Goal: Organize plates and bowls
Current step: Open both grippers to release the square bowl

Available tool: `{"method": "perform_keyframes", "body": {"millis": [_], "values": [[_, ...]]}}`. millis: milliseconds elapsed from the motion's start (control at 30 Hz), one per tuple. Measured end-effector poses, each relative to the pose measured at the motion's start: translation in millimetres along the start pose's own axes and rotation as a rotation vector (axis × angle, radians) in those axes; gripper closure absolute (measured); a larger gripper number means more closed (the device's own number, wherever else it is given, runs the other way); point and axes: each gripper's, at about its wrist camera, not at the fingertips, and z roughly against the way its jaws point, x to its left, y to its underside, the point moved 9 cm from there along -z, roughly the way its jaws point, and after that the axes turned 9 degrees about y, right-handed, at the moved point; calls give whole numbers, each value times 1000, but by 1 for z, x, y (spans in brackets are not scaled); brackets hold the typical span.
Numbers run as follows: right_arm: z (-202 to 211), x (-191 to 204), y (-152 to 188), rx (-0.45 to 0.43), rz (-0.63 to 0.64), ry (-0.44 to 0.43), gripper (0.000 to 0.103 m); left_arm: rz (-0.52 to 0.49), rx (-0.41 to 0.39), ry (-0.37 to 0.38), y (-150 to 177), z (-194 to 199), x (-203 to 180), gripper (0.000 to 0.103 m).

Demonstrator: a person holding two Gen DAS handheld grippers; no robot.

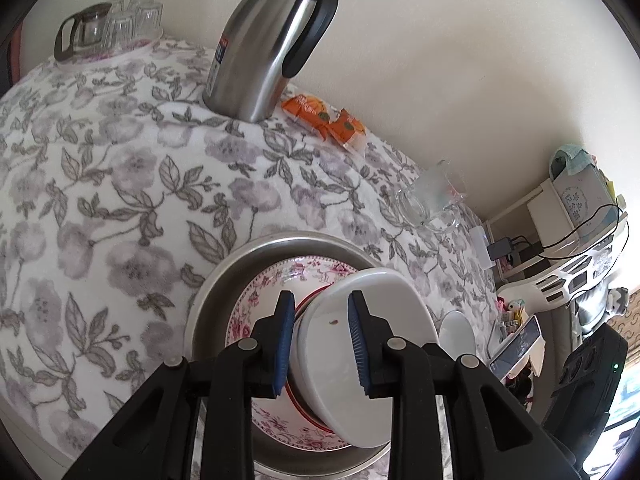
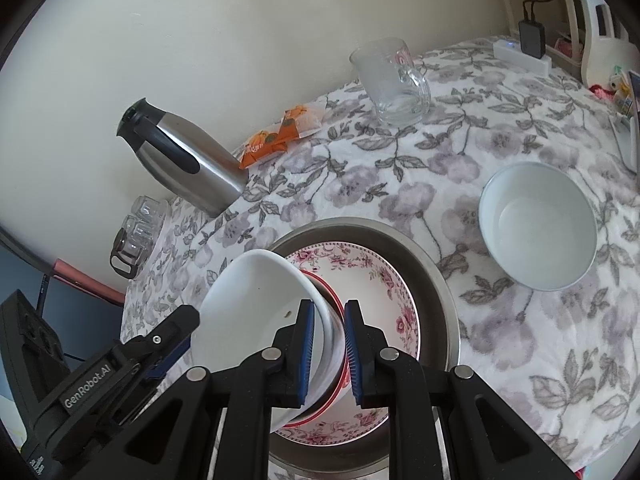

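Right wrist view: white bowl (image 2: 256,300) tilted, mouth leftward, rim pinched in both tongs (image 2: 327,354) over floral plate (image 2: 384,280).

Light: soft, even daylight
Shadows: faint
Glare: sheen on steel jug (image 1: 264,52)
Distortion: strong fisheye bending, dark corners
Focus: sharp throughout

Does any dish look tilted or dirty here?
Yes. The white bowl leans steeply on its side over the floral plate in the metal pan, and a small dark speck sits inside it.
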Motion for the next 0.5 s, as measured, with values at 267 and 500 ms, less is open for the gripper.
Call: {"method": "perform_keyframes", "body": {"millis": [267,500], "values": [[9,-7,-6,-46,35,84,61,-54,-40,-108,-6,13,4,50],[8,-14,-9,-57,60,137,30,-52,-40,-210,-5,13,19,32]]}}
